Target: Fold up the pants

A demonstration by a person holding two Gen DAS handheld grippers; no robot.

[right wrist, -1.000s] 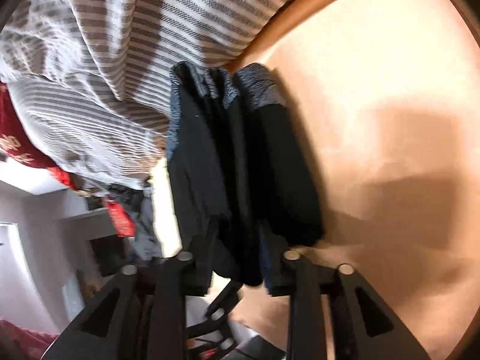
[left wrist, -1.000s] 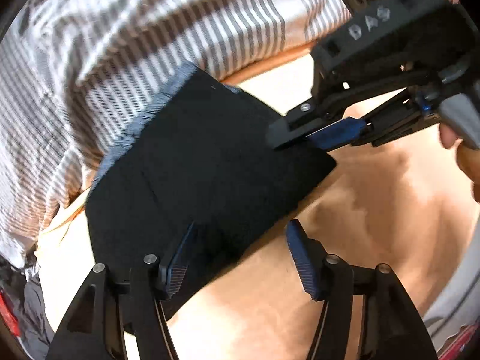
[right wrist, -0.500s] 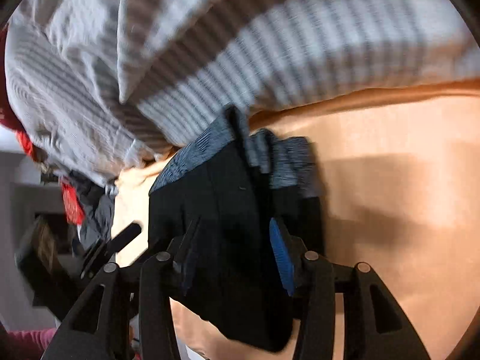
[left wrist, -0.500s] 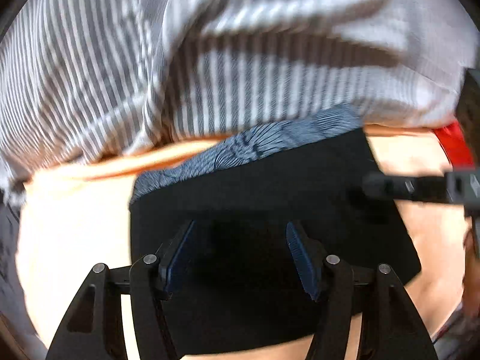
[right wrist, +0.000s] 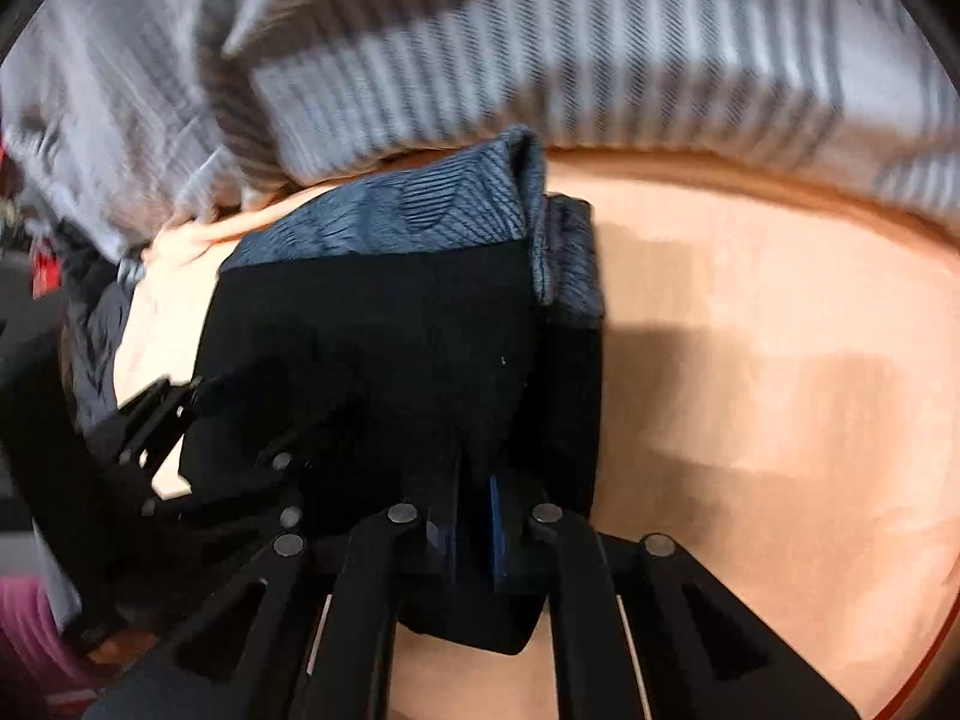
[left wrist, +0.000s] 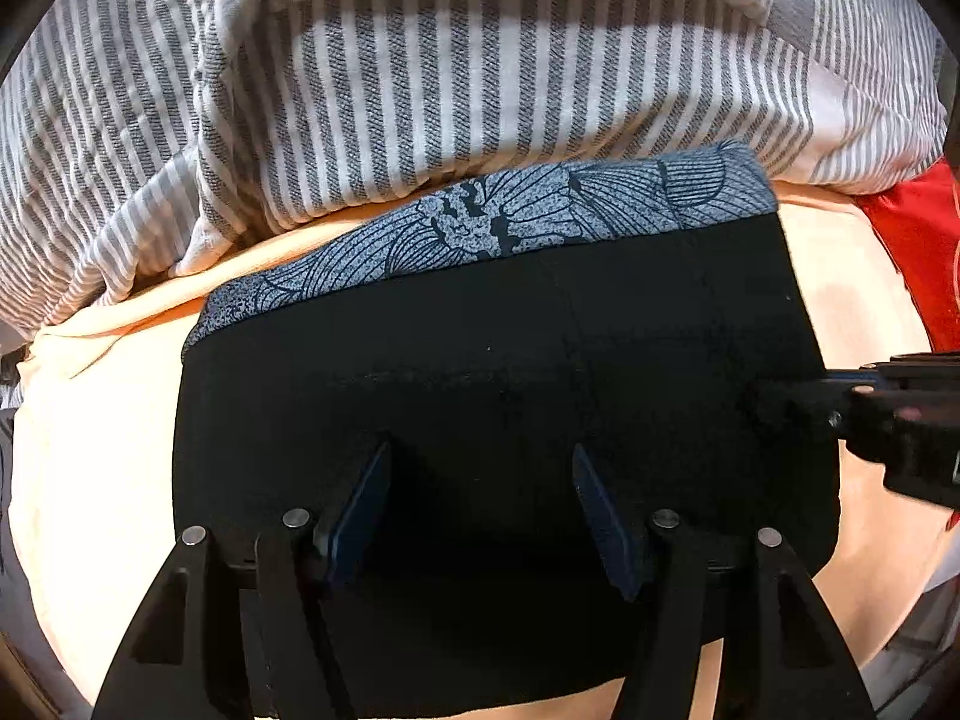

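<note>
Two grippers on folded pants

Two grippers meet over the black pants (left wrist: 480, 372), folded on an orange sheet (right wrist: 750, 360) near a striped blanket (left wrist: 420, 90). Left gripper (left wrist: 480, 492) stands wide over the cloth, pads apart. Right gripper (right wrist: 474, 516) has just been closing and now pinches the pants' right edge, nearly shut.

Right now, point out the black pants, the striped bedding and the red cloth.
black pants (left wrist: 480, 372): left wrist view, on the flat black panel.
striped bedding (left wrist: 420, 72): left wrist view, on a striped fold behind the pants.
red cloth (left wrist: 918, 252): left wrist view, on its visible right-edge patch.
</note>
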